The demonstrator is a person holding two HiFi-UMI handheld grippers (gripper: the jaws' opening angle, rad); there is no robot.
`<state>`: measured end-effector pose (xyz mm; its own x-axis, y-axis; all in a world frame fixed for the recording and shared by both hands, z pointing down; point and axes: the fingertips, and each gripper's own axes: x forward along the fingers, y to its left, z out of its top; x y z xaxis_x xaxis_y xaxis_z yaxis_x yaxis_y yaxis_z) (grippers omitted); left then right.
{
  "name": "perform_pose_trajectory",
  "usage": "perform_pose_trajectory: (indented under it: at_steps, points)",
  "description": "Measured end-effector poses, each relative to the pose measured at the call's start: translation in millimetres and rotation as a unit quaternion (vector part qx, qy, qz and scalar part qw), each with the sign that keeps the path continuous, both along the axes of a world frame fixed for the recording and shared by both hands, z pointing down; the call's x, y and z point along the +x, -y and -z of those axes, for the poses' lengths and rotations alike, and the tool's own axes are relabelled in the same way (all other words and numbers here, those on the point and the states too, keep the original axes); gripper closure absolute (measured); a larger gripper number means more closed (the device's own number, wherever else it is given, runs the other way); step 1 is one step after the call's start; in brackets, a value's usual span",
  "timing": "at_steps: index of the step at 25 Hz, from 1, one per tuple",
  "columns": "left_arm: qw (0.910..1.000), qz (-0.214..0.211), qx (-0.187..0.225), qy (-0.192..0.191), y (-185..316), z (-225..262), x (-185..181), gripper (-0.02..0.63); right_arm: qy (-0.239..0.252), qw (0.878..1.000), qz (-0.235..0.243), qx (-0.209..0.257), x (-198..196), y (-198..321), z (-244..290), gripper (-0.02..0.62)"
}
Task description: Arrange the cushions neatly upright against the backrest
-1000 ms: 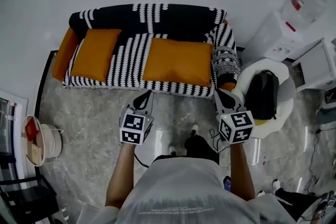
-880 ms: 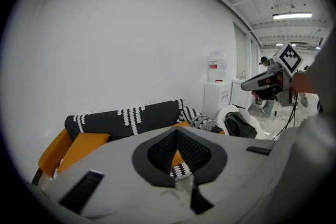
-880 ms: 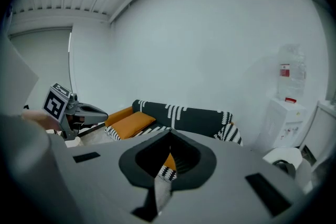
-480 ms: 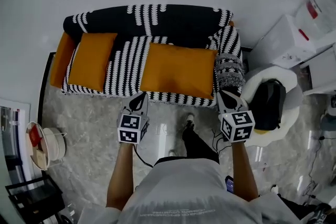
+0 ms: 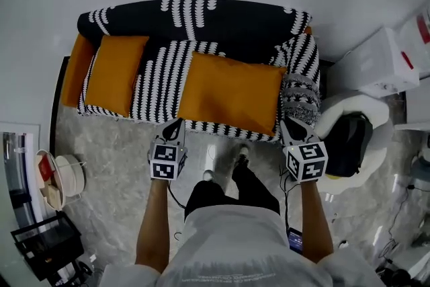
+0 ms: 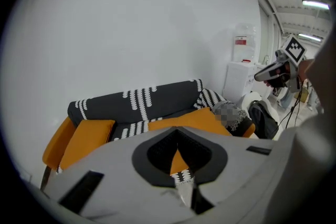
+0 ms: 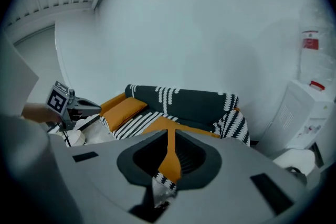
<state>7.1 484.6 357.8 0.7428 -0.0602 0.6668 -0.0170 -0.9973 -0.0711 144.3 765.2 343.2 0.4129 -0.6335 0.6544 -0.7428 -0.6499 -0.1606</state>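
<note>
Two orange cushions lie flat on the seat of the black-and-white striped sofa [image 5: 158,74]: a smaller left cushion [image 5: 117,74] [image 6: 84,136] [image 7: 123,107] and a larger right cushion [image 5: 232,92] [image 6: 189,119] [image 7: 164,124]. The black backrest [image 5: 201,20] stands bare behind them. My left gripper [image 5: 178,124] [image 6: 177,139] hovers shut at the seat's front edge, by the right cushion's near left corner. My right gripper [image 5: 287,123] [image 7: 169,136] hovers by its near right corner. Its jaws have just been opening a little but stand nearly together, with nothing between them.
A grey patterned throw [image 5: 300,99] drapes the sofa's right armrest. A black backpack [image 5: 346,134] sits on a white round chair at the right, with a white cabinet [image 5: 376,60] behind it. A small round table [image 5: 57,175] and a black rack [image 5: 40,249] stand at the left. The person's feet [image 5: 228,168] are near the sofa front.
The person has stepped closer to the sofa. Both grippers have moved forward and down to the seat's front edge, and the sofa looks larger in the head view.
</note>
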Motion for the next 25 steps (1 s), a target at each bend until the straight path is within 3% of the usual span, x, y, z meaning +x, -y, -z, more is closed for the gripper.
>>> perform_pose_trajectory:
  at_steps: [8,16,25]
  points:
    - [0.9979,-0.006,-0.025,0.060,43,-71,0,0.550,0.047,0.998,-0.018,-0.034,2,12,-60,0.538]
    - [0.9919,-0.031,-0.046,0.114,84,-153,-20,0.509,0.082,0.992,-0.056,-0.081,-22,9,-134,0.507]
    - [0.9877,-0.038,-0.064,0.137,116,-243,-23,0.476,0.105,0.982,-0.095,-0.121,-36,-12,-223,0.488]
